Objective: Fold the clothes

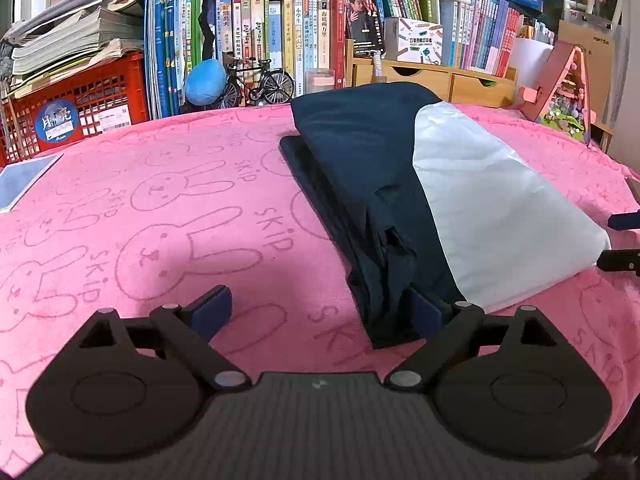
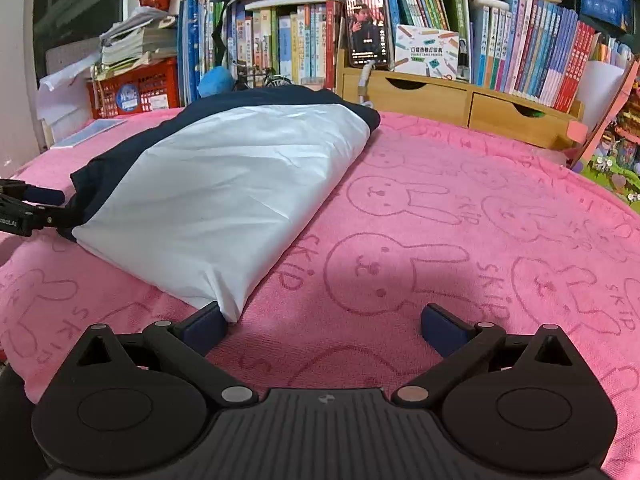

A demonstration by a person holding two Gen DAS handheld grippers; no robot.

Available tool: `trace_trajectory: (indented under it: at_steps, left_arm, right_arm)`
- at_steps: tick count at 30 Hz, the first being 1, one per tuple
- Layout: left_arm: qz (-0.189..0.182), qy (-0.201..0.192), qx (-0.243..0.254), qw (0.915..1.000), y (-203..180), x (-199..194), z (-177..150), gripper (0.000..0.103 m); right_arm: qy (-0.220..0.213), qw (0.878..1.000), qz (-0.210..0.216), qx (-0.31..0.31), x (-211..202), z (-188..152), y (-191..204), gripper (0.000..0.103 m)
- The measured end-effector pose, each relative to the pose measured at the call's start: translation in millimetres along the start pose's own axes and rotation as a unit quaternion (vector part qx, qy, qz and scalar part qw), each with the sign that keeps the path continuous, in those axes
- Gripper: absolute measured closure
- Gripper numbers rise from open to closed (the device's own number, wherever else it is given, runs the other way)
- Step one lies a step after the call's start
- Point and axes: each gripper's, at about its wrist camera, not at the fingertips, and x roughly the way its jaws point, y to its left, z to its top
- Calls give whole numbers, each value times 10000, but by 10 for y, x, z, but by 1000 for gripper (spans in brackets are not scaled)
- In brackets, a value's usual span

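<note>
Left gripper [image 1: 322, 312], bottom centre of its own wrist view: jaws spread wide, nothing clamped. Its right blue pad sits against the near corner of the folded navy-and-white fabric garment [image 1: 400, 184]; the left pad hangs over bare cloth. No pinch on the fabric that I can see.

Right gripper [image 2: 322, 322], bottom centre of the right wrist view: jaws also apart. Left pad is just at the near white corner of the garment [image 2: 224, 200], right pad over open cloth. Empty too.

Garment lies as a compact, layered bundle on the pink rabbit-print towel cloth [image 1: 140, 200]. It runs from centre to right in the left view, and sits upper left to centre in the right view. Navy layers are stacked along one edge, the white panel on top.

Judgement: both grippers look released, so this reads as the end of a fold, or the gap before another one. The bundle is already small, so the task looks late.

If one more fold is wanted, each gripper needs to close on a near corner through all layers, then lift and carry toward the far end by the wooden drawer unit [image 2: 460, 96]. Risk: slick white fabric slipping, layers shearing.
</note>
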Motion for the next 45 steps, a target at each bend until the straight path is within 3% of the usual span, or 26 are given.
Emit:
trace_trajectory:
  at_steps: [5, 13, 20, 25, 31, 36, 41, 45]
  left_arm:
    - [72, 87, -93, 9999, 15, 12, 6, 0]
    - [29, 95, -79, 9999, 29, -6, -6, 0]
    - [138, -1, -184, 9997, -11, -33, -41, 0]
    - [196, 20, -288, 9994, -34, -38, -31, 0]
    - [429, 221, -319, 9983, -253, -144, -19, 0]
    - [56, 245, -14, 9997, -573, -289, -29, 0]
    - [-33, 544, 274, 9981, -797, -173, -48, 0]
    - [-51, 505, 203, 9985, -803, -143, -41, 0]
  right_arm:
    - [88, 9999, -59, -61, -55, 3, -80, 0]
    - [150, 9988, -360, 305, -163, -92, -412, 0]
    - [91, 9981, -518, 318, -195, -95, -313, 0]
    - [-119, 9993, -111, -330, -270, -16, 8, 0]
    - [-413, 9914, 219, -1219, -336, 73, 451, 0]
    - [-404, 9902, 384, -1281, -264, 102, 596, 0]
    - [-318, 9920, 447, -1136, -228, 74, 589, 0]
    - [-269, 9934, 417, -1036, -223, 38, 551, 0]
